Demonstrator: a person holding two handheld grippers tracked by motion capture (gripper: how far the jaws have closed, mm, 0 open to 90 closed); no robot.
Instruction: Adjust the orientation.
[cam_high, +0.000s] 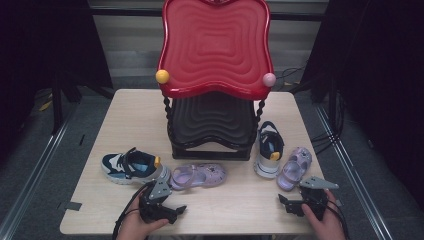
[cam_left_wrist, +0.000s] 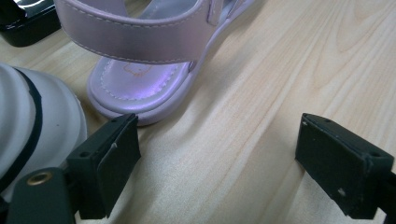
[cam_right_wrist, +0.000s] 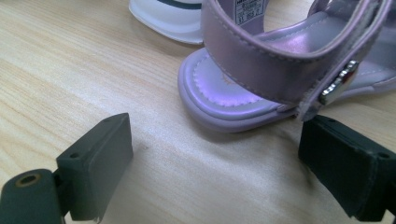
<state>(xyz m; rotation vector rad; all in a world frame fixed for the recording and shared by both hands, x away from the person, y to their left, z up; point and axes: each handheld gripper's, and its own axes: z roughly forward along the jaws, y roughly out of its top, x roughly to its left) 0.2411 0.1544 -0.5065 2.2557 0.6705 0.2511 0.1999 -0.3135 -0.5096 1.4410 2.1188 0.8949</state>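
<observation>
Both claws spread and empty: left gripper (cam_high: 165, 207) at 6 o'clock of left lilac sandal (cam_high: 198, 176), right gripper (cam_right_wrist: 215, 172) below right lilac sandal (cam_right_wrist: 280, 74), strap label unreadable.

Lilac sandals (cam_high: 199, 176), navy-and-white sneakers (cam_high: 131, 166), a ripple-patterned red tray (cam_high: 215, 45), black jaws.

1. A red tray rack (cam_high: 215, 45) with a black lower tray (cam_high: 212, 120) stands at 12 o'clock on the desk (cam_high: 130, 115).
2. A yellow ball (cam_high: 162, 76) and a pink ball (cam_high: 269, 79) sit on its front corners.
3. One blue sneaker (cam_high: 131, 166) lies at 9 o'clock, another sneaker (cam_high: 269, 148) at 3 o'clock beside the rack.
</observation>
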